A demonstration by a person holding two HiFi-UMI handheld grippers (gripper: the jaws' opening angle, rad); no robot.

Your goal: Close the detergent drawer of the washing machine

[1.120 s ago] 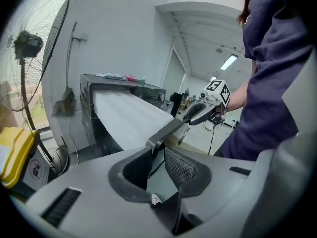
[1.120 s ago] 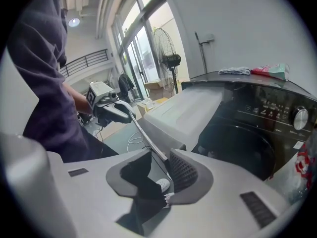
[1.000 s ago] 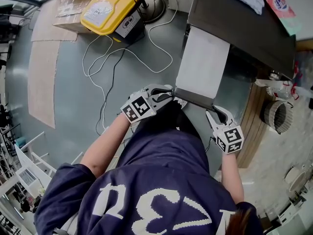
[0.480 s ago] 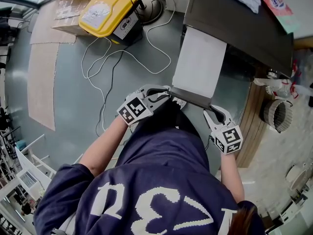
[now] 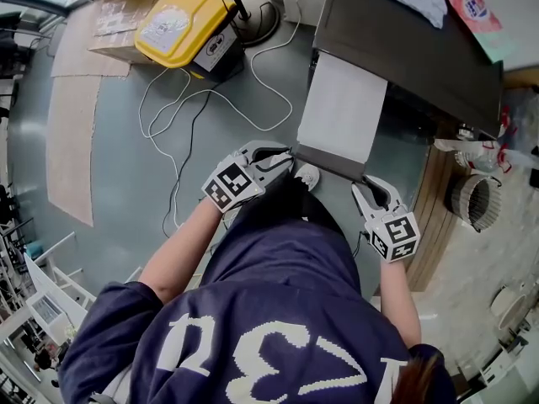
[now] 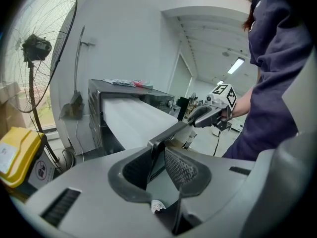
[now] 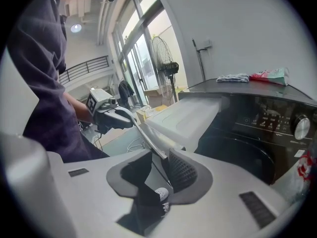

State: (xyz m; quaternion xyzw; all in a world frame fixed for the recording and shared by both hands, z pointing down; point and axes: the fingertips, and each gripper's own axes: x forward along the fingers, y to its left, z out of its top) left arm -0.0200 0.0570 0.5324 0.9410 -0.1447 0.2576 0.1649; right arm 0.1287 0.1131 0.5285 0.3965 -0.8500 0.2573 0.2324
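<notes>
Over grey floor (image 5: 118,225), left gripper (image 5: 285,162) and right gripper (image 5: 365,188) clamp front of detergent drawer (image 5: 341,112).

Premises present as a workshop or test hall, not a home. A dark washing machine (image 5: 404,40) stands free on a bare grey sealed floor (image 5: 109,167). Around it are flattened brown cardboard sheets (image 5: 69,150), a yellow plastic equipment case (image 5: 177,19), loose white cables (image 5: 253,55) and a black pedestal fan (image 6: 37,48). Tall windows (image 7: 143,58) and ceiling strip lights (image 6: 236,66) are noted.
</notes>
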